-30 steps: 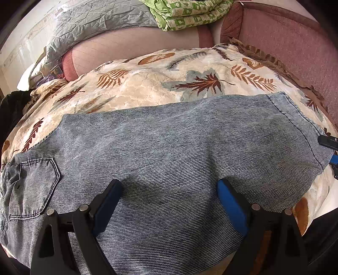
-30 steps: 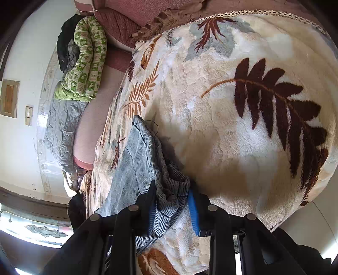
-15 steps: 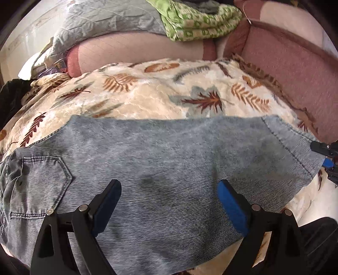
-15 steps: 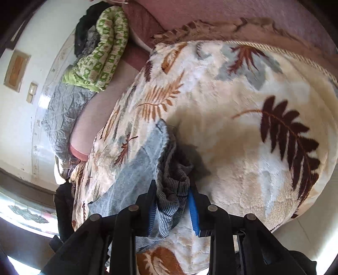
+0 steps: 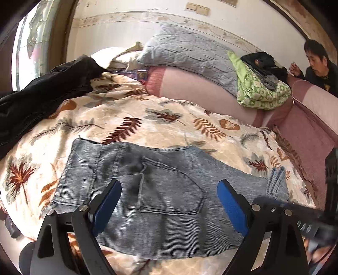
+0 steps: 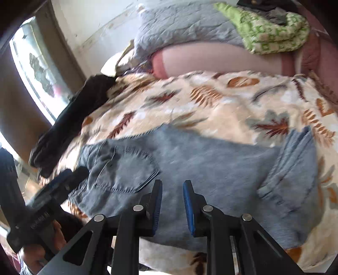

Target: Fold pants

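Home bedroom. I worked over a bed with a leaf-print blanket [image 5: 169,127]; beyond the blanket lay a grey pillow [image 5: 190,52], past it a wallpapered wall with a border strip [image 5: 126,18].

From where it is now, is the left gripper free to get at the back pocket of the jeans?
Probably yes. The left gripper is open above the jeans, with the back pocket uncovered straight ahead.
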Motion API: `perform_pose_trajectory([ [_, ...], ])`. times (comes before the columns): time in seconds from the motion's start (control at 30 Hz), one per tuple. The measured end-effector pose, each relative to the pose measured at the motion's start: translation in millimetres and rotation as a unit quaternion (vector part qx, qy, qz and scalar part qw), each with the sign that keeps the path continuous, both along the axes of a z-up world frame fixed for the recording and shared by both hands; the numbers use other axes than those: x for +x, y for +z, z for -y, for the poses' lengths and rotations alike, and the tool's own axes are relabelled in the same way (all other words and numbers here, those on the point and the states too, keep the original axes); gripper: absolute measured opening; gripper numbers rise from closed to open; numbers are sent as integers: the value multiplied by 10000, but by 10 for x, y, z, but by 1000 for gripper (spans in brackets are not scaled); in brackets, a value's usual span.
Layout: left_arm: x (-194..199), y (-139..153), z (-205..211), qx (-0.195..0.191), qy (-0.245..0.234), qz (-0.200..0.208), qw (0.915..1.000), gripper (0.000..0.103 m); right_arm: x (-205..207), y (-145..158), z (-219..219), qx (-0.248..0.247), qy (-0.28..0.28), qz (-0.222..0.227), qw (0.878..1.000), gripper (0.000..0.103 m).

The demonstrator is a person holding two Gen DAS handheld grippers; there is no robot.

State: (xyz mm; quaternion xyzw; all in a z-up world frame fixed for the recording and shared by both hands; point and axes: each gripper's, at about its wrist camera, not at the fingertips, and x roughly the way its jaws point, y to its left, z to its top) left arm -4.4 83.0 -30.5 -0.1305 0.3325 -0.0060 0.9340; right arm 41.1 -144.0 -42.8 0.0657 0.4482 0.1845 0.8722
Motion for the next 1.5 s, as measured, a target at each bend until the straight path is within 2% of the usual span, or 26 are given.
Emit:
perform_pose_trajectory([
  [0.07,-28,-47,-134,-64,116,-57,9999,92,-99,-216,-70,257,64,-233,9994,23],
  [0.13,-55,-73,-193,-82,178,-40,9998,92,-215,-264,159,725,-198,-303,9967,24],
  [0.17,-50,-82,-193,-90,179,-30,9998,92,-275,-230,330,762,-509,-260,9954,31],
  [0.2,-31,-96,-179,-101,161,-44,9998,92,-323,-166,512,634,-890,-163,9939,44],
  [0.23,-7,-111,-148,-120,116,-71,9998,92,-382,-88,711,388,-1238,-4,9915,50],
  [0.3,39,-136,-53,-148,-29,-129,9998,92,-435,57,990,-741,-1791,300,9806,78],
  [0.37,63,-144,66,-131,-184,-130,9997,92,-445,131,1104,-1772,-1816,539,9658,79],
  [0.43,74,-152,188,-75,-354,-86,9993,92,-416,113,1062,-2560,-1424,591,9543,79],
  [0.5,61,-159,275,-13,-510,-39,9987,92,-361,12,954,-3132,-971,557,9431,79],
  [0.6,30,-165,304,70,-587,55,9982,92,-259,-135,784,-3504,-466,486,9342,77],
  [0.73,58,-230,203,-55,-490,-17,9988,92,-25,-415,643,-4080,-140,387,9121,77],
  [0.77,69,-253,170,-112,-450,-54,9989,92,51,-487,646,-4158,-100,305,9089,74],
  [0.8,77,-269,139,-159,-409,-84,9990,92,124,-557,648,-4200,-50,164,9074,64],
  [0.83,80,-278,111,-187,-370,-95,9991,92,159,-582,651,-4108,14,30,9117,57],
  [0.9,80,-292,67,-224,-316,-102,9992,92,187,-570,643,-3997,45,-93,9166,31],
  [0.93,85,-299,50,-262,-294,-121,9992,92,201,-563,645,-4001,31,-121,9164,28],
  [0.97,90,-307,38,-311,-292,-143,9990,92,221,-544,675,-3854,-7,-194,9226,24],
  [1.1,74,-310,30,-346,-320,-140,9988,92,277,-332,1051,-2522,-474,-543,9650,17],
  [1.17,70,-313,29,-357,-331,-143,9987,92,246,-219,1223,-2031,-635,-539,9756,17],
  [1.3,74,-319,34,-373,-348,-165,9986,92,133,-51,1378,-1447,-842,-414,9850,17],
  [1.43,64,-321,41,-347,-326,-156,9987,92,59,194,1278,-1338,-805,62,9877,17],
  [1.5,53,-321,37,-314,-297,-132,9990,92,-14,319,1056,-1500,-590,450,9859,17],
])
